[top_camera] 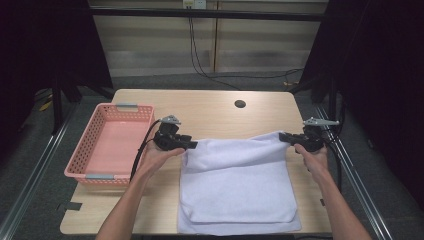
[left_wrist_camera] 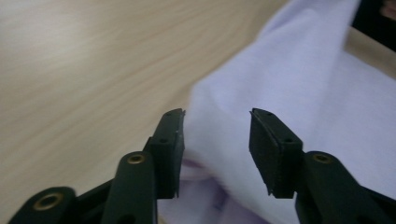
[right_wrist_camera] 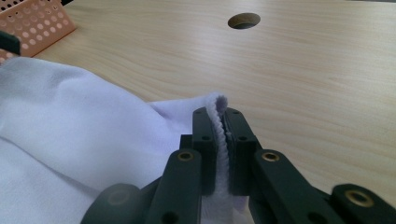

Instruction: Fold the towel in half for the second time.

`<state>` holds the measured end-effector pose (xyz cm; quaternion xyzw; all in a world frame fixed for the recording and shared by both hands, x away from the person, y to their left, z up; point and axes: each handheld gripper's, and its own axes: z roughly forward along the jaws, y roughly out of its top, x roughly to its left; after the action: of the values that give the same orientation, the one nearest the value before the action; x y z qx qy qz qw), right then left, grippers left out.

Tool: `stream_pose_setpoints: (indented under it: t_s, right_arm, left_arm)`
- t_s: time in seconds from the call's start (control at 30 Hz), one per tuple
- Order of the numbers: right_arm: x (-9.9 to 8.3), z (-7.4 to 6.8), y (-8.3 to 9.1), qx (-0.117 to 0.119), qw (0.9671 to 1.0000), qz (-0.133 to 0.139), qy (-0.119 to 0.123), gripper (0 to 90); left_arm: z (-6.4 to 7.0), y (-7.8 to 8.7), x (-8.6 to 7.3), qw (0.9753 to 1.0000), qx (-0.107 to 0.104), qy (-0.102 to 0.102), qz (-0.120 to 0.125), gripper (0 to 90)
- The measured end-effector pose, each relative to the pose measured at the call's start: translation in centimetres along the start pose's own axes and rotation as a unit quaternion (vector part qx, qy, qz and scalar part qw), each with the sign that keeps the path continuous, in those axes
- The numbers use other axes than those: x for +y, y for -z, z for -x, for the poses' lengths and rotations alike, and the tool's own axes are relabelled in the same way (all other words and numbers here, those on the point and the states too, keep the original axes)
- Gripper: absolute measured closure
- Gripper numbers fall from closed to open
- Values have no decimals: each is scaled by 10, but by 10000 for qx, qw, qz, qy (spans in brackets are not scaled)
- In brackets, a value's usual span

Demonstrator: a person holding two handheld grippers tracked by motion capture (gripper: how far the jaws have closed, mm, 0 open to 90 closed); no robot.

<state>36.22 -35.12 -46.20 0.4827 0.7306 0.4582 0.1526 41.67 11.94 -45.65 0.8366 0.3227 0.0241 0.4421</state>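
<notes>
A white towel (top_camera: 235, 175) lies folded on the wooden table (top_camera: 210, 107), its far edge raised at both corners. My left gripper (top_camera: 189, 145) is at the towel's far left corner. In the left gripper view it (left_wrist_camera: 217, 114) stands open, its jaws apart with the towel (left_wrist_camera: 303, 84) bunched between and beyond them. My right gripper (top_camera: 283, 136) is at the far right corner. The right gripper view shows it (right_wrist_camera: 219, 112) shut on the towel's thick hem, which pokes up between the jaws, while the rest of the towel (right_wrist_camera: 70, 116) spreads to the left.
A pink perforated basket (top_camera: 87, 137) stands on the table's left side, close to my left hand, and its corner (right_wrist_camera: 37, 21) appears in the right gripper view. A round cable hole (top_camera: 240, 104) (right_wrist_camera: 243, 20) sits near the table's far edge. Bare wood lies beyond the towel.
</notes>
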Motion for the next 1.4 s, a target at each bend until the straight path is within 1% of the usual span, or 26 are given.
stream_pose_setpoints:
  t_s: [0.07,0.13,0.17,0.23,0.27,0.3,0.33,0.37,0.4,0.47,0.5,0.53,0.57,0.63,0.7,0.77,0.83,0.9,0.97,1.0,1.03,1.17,1.27,1.33,1.37,1.4]
  right_arm:
    - [1,0,-1,-9,10000,-15,2,847]
    - [2,1,-2,-13,10000,-2,19,847]
    - [3,1,-2,-23,10000,-9,23,847]
    - [4,2,-2,-32,10000,-1,-2,846]
    - [4,2,-3,-27,10000,1,18,846]
    - [5,2,-3,-24,10000,-2,9,846]
    - [6,2,-4,-26,10000,5,-1,847]
    - [7,2,-4,-26,10000,9,0,847]
    - [8,2,-4,-17,10000,40,6,847]
    - [11,1,-3,-10,10000,80,14,847]
    - [13,1,-2,-33,10000,81,15,847]
    - [16,1,-2,-39,9999,97,34,847]
    - [20,1,0,-43,9999,143,42,847]
    - [28,1,3,-52,9997,253,31,847]
    - [39,1,8,-54,9992,382,38,847]
    - [53,0,15,-59,9985,538,81,846]
    - [62,-1,22,-28,9976,690,92,844]
    - [70,-1,30,9,9962,865,73,844]
    - [73,-4,38,75,9948,1013,88,843]
    - [73,-6,40,111,9946,1033,86,843]
    - [71,-8,43,87,9948,1000,176,842]
    - [54,-17,53,181,9954,883,314,841]
    - [33,-25,65,333,9954,821,376,838]
    - [16,-30,75,439,9954,772,362,833]
    - [8,-33,80,478,9955,731,365,829]
    - [0,-36,86,511,9953,735,374,823]
  left_arm:
    - [-11,-7,1,9998,156,130,-10,498]
    - [-17,-13,0,9993,218,287,-63,430]
    - [-18,-16,-1,9994,178,294,-91,421]
    - [-16,-21,-2,9996,120,194,-181,421]
    - [-13,-24,-1,9995,46,112,-301,473]
    - [-12,-26,-1,9993,-90,78,-342,626]
    - [-10,-26,-1,9992,-86,-38,-395,729]
    - [-8,-25,-1,9994,69,-130,-328,813]
    - [-9,-24,0,9997,-24,-16,-259,860]
    - [-10,-17,5,9999,11,37,-98,869]
    - [-10,-13,9,10000,-34,71,26,871]
    - [-10,-6,14,9998,41,68,209,871]
    - [-11,0,18,9994,41,70,342,871]
    - [-13,14,31,9978,23,153,650,872]
    - [-11,28,45,9961,90,51,881,871]
    - [-9,43,58,9927,135,4,1202,871]
    - [-6,52,65,9892,202,-45,1449,871]
    - [-2,60,70,9876,201,-122,1554,871]
    - [4,65,71,9872,226,-272,1557,871]
    - [9,66,69,9878,219,-377,1497,871]
    - [12,66,67,9880,203,-422,1472,870]
    - [32,70,45,9883,84,-610,1393,870]
    - [50,77,18,9881,-70,-640,1396,870]
    - [59,81,3,9880,-152,-557,1431,869]
    - [64,83,-5,9883,-235,-555,1402,870]
    - [69,83,-12,9897,-252,-562,1296,869]
